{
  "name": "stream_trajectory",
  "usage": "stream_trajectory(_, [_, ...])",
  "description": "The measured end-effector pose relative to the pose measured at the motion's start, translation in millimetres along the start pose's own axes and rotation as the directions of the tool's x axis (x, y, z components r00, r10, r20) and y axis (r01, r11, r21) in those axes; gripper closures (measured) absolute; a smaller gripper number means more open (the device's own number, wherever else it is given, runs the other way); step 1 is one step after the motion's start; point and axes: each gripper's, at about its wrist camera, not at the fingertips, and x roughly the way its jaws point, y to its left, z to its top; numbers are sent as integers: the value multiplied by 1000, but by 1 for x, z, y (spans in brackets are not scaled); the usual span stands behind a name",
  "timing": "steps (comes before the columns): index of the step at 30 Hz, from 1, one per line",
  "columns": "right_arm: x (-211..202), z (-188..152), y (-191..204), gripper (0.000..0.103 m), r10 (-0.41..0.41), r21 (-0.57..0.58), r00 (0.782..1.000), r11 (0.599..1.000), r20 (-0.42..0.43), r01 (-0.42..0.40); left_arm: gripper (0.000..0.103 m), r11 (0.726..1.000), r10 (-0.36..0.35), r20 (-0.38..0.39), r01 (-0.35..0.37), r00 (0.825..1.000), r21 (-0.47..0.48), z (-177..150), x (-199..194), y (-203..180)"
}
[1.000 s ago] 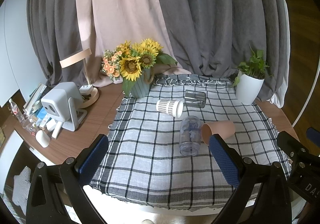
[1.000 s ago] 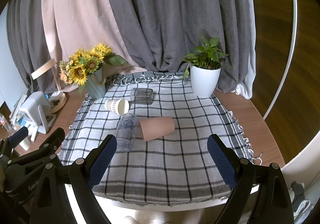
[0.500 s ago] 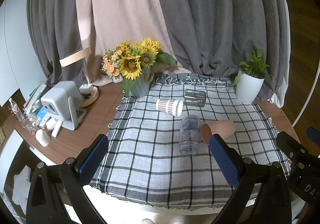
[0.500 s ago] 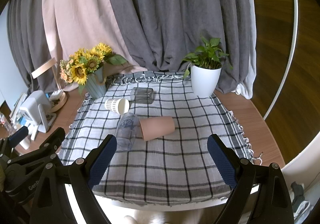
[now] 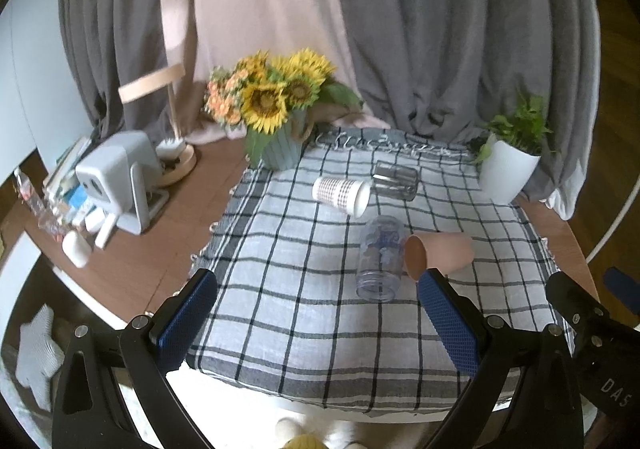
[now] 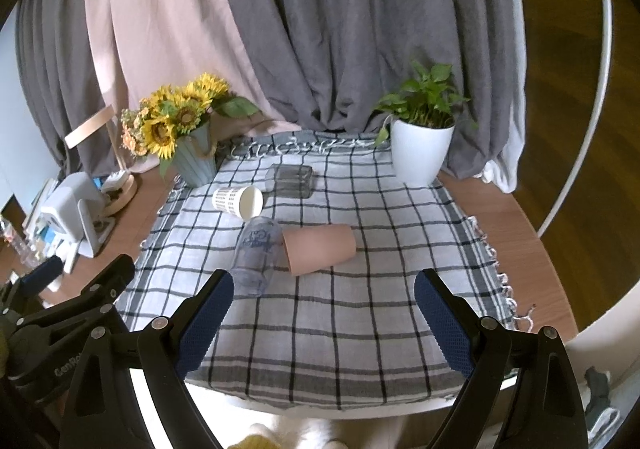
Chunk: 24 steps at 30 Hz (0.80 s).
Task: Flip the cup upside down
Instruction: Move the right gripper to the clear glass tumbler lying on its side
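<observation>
Several cups lie on their sides on a checked cloth [image 5: 304, 289]. A tan cup [image 5: 440, 253] [image 6: 320, 249] lies beside a clear plastic cup with blue print [image 5: 380, 257] [image 6: 256, 249]. Further back lie a white patterned paper cup [image 5: 342, 195] [image 6: 237, 201] and a dark glass [image 5: 396, 181] [image 6: 290, 181]. My left gripper [image 5: 318, 303] is open and empty above the cloth's near edge. My right gripper [image 6: 322, 305] is open and empty, a little short of the tan cup. The left gripper also shows in the right wrist view [image 6: 80, 301].
A vase of sunflowers [image 5: 276, 109] [image 6: 180, 129] stands at the cloth's back left corner. A white potted plant [image 5: 508, 165] [image 6: 420, 145] stands at the back right. A lamp [image 5: 168, 129], a white device [image 5: 116, 177] and small items sit on the wooden table's left side.
Both views have shifted slightly. The cups have not moved and both grippers stay open.
</observation>
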Motion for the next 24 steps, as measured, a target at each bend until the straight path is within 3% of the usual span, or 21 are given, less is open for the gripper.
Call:
stream_trajectory(4, [24,12,4,11,22,-3,999,1000,-32,-22,1,999,21,-44,-23,999,-24,11,25,4])
stream_trajectory(5, [31,16,5,11,29,-7,999,1000,-41,-30,1,968,-246,-32,247,969,53,12,28,6])
stream_trajectory(13, [87,59,21,11,62,-25,993,998,-104,-65,1,968,-243,-88,247,966,35,48,77,-11])
stream_trajectory(18, [122,85,20,11,85,-47,988,995,-129,-92,1,980,-194,-109,197,975,27,66,100,-33])
stream_trajectory(19, [130,92,19,11,87,-61,986,993,-143,-96,1,980,-194,-116,198,974,22,68,104,-36])
stream_trajectory(20, [138,98,18,11,96,-74,983,991,-157,-109,1,962,-250,-134,261,959,75,70,107,-39])
stream_trajectory(24, [172,124,13,11,126,-151,970,976,-208,-159,1,975,-218,-173,223,961,10,77,126,-60])
